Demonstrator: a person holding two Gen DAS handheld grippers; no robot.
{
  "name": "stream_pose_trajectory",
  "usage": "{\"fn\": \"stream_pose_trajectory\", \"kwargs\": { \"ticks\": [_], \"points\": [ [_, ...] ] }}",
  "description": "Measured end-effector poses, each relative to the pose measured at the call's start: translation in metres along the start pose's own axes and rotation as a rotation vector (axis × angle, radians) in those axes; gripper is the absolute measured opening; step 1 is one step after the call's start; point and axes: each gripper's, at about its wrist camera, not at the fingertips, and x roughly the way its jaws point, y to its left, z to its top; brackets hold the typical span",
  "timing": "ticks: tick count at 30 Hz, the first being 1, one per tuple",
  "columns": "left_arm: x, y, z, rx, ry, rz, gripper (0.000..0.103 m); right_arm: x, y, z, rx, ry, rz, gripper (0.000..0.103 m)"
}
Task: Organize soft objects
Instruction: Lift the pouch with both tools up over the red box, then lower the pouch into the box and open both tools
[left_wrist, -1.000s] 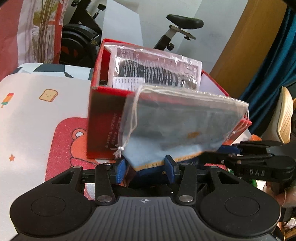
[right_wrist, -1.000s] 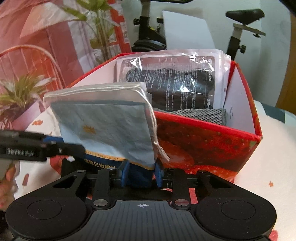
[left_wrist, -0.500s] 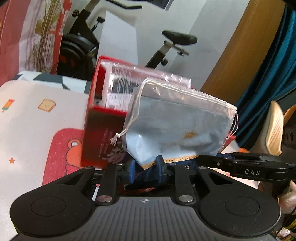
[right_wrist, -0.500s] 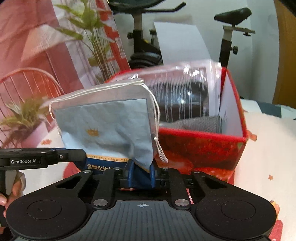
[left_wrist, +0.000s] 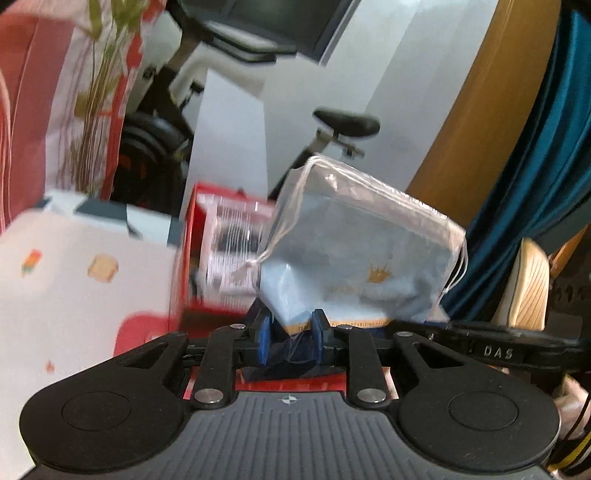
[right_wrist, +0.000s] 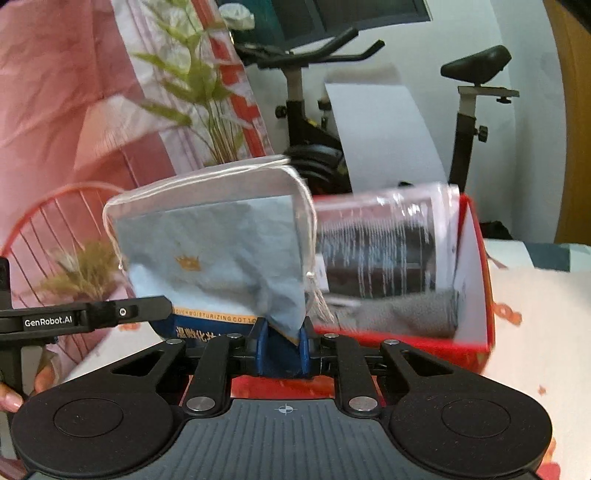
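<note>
Both grippers hold one soft pack of light blue tissues in a clear drawstring bag (left_wrist: 354, 258), also in the right wrist view (right_wrist: 218, 258). My left gripper (left_wrist: 290, 332) is shut on its lower left corner. My right gripper (right_wrist: 282, 345) is shut on its lower right corner. The pack is lifted upright above the near side of a red box (right_wrist: 476, 288), seen also in the left wrist view (left_wrist: 192, 236). In the box stand a clear packet with black contents (right_wrist: 380, 254) and a grey cloth (right_wrist: 399, 310).
The box sits on a white play mat with cartoon prints (left_wrist: 66, 280). An exercise bike (right_wrist: 306, 110) and a white board stand behind it. A blue curtain (left_wrist: 528, 166) and a cream chair (left_wrist: 528, 284) are to the right.
Both grippers have raised the tissue pack and tilted upward. The box has dropped lower in both views and looks further off.
</note>
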Motion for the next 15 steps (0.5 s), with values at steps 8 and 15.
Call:
{"fn": "stream_pose_trajectory", "kwargs": {
  "ticks": [8, 15],
  "points": [
    [0.029, 0.0, 0.061, 0.032, -0.054, 0.017, 0.024, 0.025, -0.01, 0.074, 0.017, -0.007, -0.008, 0.016],
    [0.081, 0.012, 0.063, 0.02, 0.087, 0.037, 0.024, 0.073, -0.044, 0.085, 0.096, 0.126, -0.083, 0.017]
  ]
}}
